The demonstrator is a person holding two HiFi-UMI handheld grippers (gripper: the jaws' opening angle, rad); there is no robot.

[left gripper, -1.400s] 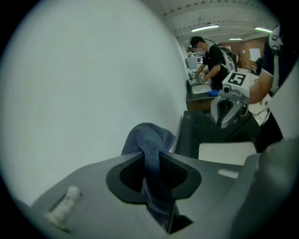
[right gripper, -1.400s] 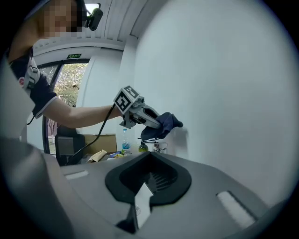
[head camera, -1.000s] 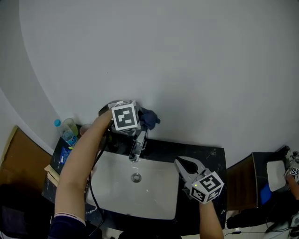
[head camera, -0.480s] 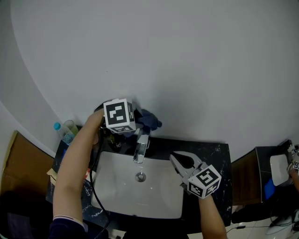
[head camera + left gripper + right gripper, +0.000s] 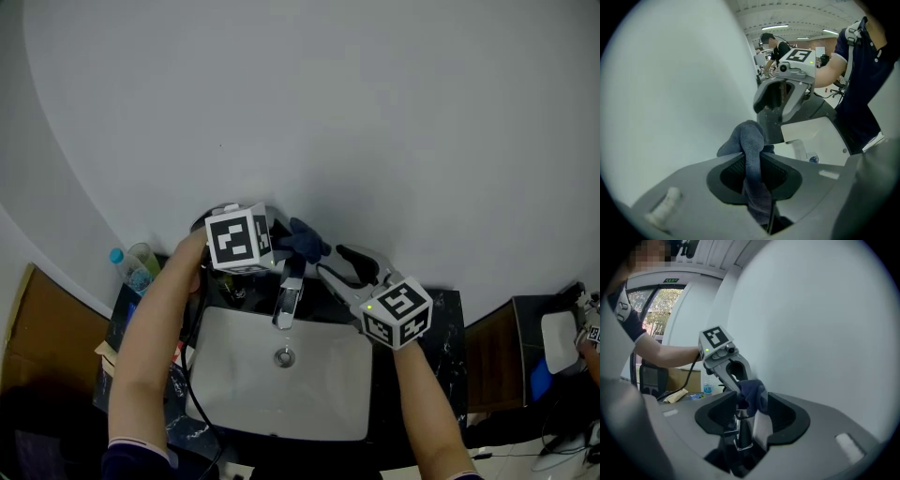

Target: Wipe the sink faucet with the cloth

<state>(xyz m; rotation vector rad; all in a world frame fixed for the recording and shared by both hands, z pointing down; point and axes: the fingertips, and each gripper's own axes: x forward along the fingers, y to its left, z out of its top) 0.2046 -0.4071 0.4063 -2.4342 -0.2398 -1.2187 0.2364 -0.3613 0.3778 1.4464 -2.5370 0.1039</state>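
- Looking down, I see a white sink (image 5: 319,398) set in a black counter (image 5: 433,309). The pale wall (image 5: 375,112) is just behind it.
- A bottle (image 5: 131,272) with a blue cap stands at the left end of the counter, well apart from the faucet (image 5: 288,302). A black cable (image 5: 187,389) hangs by my left arm.
- My left tongs (image 5: 752,161) are clenched on the dark blue cloth (image 5: 302,242).
- The cloth sits bunched on the top of the faucet, at the end near the wall.
- My right tongs (image 5: 330,260) have just been opening. Their jaws stand wide apart and grip nothing. Their tips are right beside the cloth, and the faucet and cloth show in the gap between them.
- The faucet's long side runs from the wall out over the sink. Its tip points down at the drain (image 5: 285,357).
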